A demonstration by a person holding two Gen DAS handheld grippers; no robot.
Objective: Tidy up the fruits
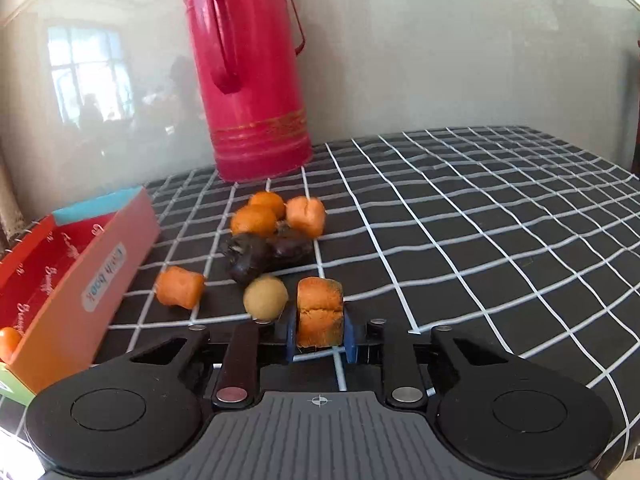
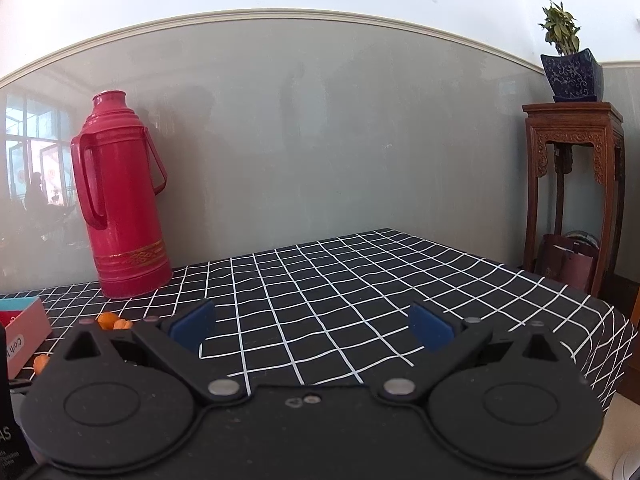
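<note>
My left gripper (image 1: pixel 319 334) is shut on an orange fruit piece with dark mould spots (image 1: pixel 320 310), low over the checked tablecloth. A tan round fruit (image 1: pixel 265 297) lies just left of it. Further off lie an orange fruit (image 1: pixel 179 287), a dark wrinkled fruit (image 1: pixel 260 256) and three orange fruits (image 1: pixel 276 214) in a cluster. An open red and pink box (image 1: pixel 76 264) stands at the left with one orange fruit (image 1: pixel 9 342) inside. My right gripper (image 2: pixel 312 326) is open and empty above the cloth; some orange fruits (image 2: pixel 113 321) show at its left.
A tall red thermos (image 1: pixel 250 68) stands by the grey wall behind the fruits; it also shows in the right wrist view (image 2: pixel 120 196). A wooden stand (image 2: pixel 576 196) with a potted plant (image 2: pixel 568 68) stands beyond the table's right edge. The checked tablecloth (image 2: pixel 340 280) covers the table.
</note>
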